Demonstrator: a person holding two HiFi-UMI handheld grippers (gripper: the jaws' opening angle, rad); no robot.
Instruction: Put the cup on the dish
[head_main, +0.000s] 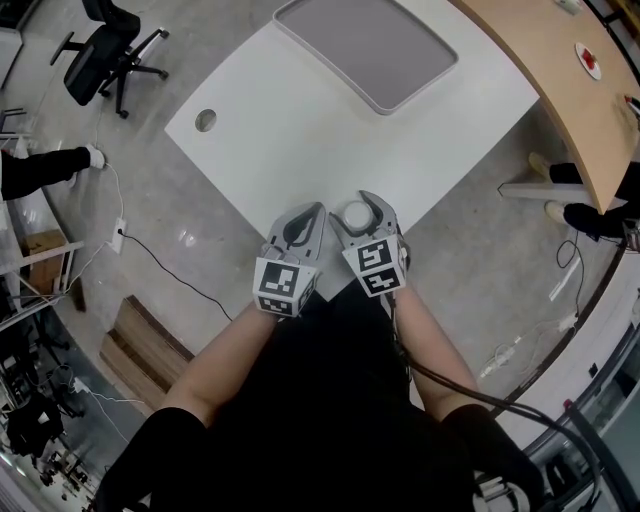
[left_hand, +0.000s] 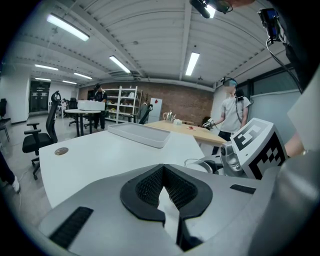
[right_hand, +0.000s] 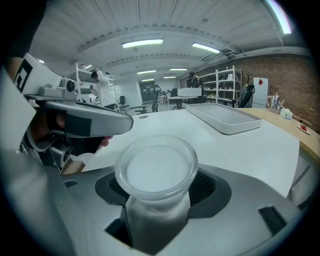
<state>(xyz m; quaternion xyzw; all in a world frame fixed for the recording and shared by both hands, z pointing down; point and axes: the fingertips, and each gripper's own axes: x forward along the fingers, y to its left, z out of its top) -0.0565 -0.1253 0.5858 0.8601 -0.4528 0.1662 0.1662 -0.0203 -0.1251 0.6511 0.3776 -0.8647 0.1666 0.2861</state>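
Note:
A clear cup with a milky white inside (head_main: 357, 214) (right_hand: 156, 170) stands upright between the jaws of my right gripper (head_main: 359, 207) (right_hand: 157, 186), which is shut on it above the near corner of the white table (head_main: 330, 130). The dish, a shallow grey tray (head_main: 365, 45) (left_hand: 140, 134) (right_hand: 225, 117), lies at the table's far end, well away from both grippers. Just left of the cup, my left gripper (head_main: 312, 213) (left_hand: 163, 169) is shut with nothing in it. From the left gripper view, the cup's rim (left_hand: 197, 164) shows beside the right gripper (left_hand: 235, 155).
A round cable hole (head_main: 206, 120) marks the table's left corner. A curved wooden table (head_main: 570, 80) stands to the right with a small red-and-white thing on it. An office chair (head_main: 110, 50) and floor cables lie to the left. A person (left_hand: 232, 112) stands beyond the wooden table.

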